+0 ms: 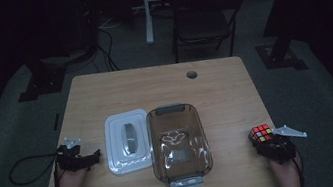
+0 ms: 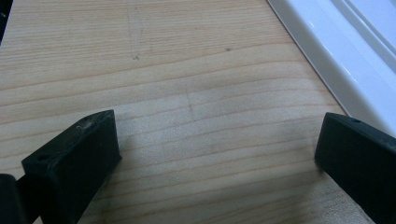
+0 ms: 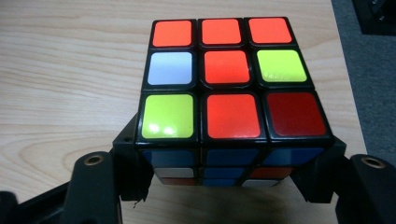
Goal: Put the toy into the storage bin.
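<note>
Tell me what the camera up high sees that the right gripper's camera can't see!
The high view alone takes in the white lid, the clear brown container, the left gripper and a chair behind the table. The right gripper view alone brings the cube's coloured stickers close: mostly orange, with yellow-green, white and dark red. Both share the puzzle cube pinched by the right gripper on the wooden table.

white lid (image 2: 355,51) cut off by frame edge
</note>
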Motion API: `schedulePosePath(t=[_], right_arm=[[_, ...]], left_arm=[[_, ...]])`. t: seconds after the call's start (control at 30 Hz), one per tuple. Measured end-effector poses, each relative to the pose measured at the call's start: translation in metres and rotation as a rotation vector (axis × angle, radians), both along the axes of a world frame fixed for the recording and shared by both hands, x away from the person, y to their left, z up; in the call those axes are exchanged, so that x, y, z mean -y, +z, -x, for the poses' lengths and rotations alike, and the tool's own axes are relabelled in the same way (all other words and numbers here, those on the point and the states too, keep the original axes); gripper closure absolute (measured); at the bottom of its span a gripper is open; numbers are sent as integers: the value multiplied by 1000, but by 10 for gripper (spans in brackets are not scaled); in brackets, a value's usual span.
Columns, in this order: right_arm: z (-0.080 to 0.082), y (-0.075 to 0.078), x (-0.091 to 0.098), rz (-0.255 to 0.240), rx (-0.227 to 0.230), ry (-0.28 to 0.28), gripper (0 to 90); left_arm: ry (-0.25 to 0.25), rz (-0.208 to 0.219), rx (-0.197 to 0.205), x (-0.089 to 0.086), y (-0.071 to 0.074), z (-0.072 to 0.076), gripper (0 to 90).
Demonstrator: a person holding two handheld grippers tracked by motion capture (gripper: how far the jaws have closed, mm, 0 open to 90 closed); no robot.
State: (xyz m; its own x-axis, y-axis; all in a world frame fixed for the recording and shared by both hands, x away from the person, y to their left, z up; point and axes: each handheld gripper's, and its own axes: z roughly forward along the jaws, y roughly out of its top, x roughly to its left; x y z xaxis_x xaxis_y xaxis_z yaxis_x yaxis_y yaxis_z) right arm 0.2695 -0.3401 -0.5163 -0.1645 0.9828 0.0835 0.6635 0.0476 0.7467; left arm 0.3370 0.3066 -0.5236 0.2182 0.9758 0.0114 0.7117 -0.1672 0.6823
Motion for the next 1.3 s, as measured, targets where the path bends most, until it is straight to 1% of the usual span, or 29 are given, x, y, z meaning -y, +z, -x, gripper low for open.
schedulePosePath(t=[0.23,0.27,0.37,0.4,0.43,0.47,0.5,0.53,0.57,0.6,0.63,0.67,0.7,0.73,0.77,0.8,0.83,0.87,0.9,0.93,1.03,1.07,1.1,1.13,1.17,1.2,1.23,1.27,1.3], right_arm=[[-1,15,-3,-3,34,32,337],[-2,22,-6,1,44,49,337],[-3,27,-9,2,53,63,337],[-4,33,-12,5,65,78,337],[-4,33,-12,5,65,78,337],[-5,41,-16,16,74,91,337],[-5,41,-16,16,74,91,337],[-5,50,-20,16,96,111,337],[-5,50,-20,16,96,111,337],[-5,57,-24,18,110,128,337],[-5,57,-24,18,110,128,337],[-5,67,-28,17,131,151,337],[-5,67,-28,17,131,151,337],[-4,76,-32,7,149,174,337],[-4,76,-32,7,149,174,337],[-3,83,-36,5,168,192,338],[-3,83,-36,5,168,192,338],[-1,93,-41,9,193,214,337],[-1,93,-41,9,193,214,337],[-1,101,-45,16,209,235,338],[-1,107,-49,14,217,257,337],[-1,114,-55,24,228,292,337],[-1,114,-55,24,228,292,337],[-2,119,-59,21,236,327,337],[-2,119,-59,21,236,327,337],[-1,123,-63,18,242,355,337],[-1,123,-63,18,242,355,337],[-1,128,-66,5,245,384,337],[-1,128,-66,5,245,384,337]], left_arm=[[0,0,0,0,0,0,6],[0,0,0,0,0,0,6],[0,0,0,0,0,0,6],[1,1,1,0,0,0,6],[1,1,1,0,0,0,6],[0,0,0,0,0,0,6],[0,0,0,0,0,0,6],[0,0,0,0,0,0,6],[0,0,0,0,0,0,6],[0,0,0,0,0,0,6],[0,0,0,0,0,0,6],[0,1,0,0,0,0,6],[0,1,0,0,0,0,6],[0,0,0,0,0,0,6],[0,0,0,0,0,0,6],[1,1,0,0,0,0,6],[1,1,0,0,0,0,6],[0,0,0,0,0,0,6],[0,0,0,0,0,0,6],[0,0,0,0,0,0,6],[0,0,0,0,0,0,6],[0,0,0,0,0,0,6],[0,0,0,0,0,0,6],[0,1,1,0,0,0,6],[0,1,1,0,0,0,6],[0,1,0,0,0,0,6],[0,1,0,0,0,0,6],[0,0,0,0,0,0,6],[0,0,0,0,0,0,6]])
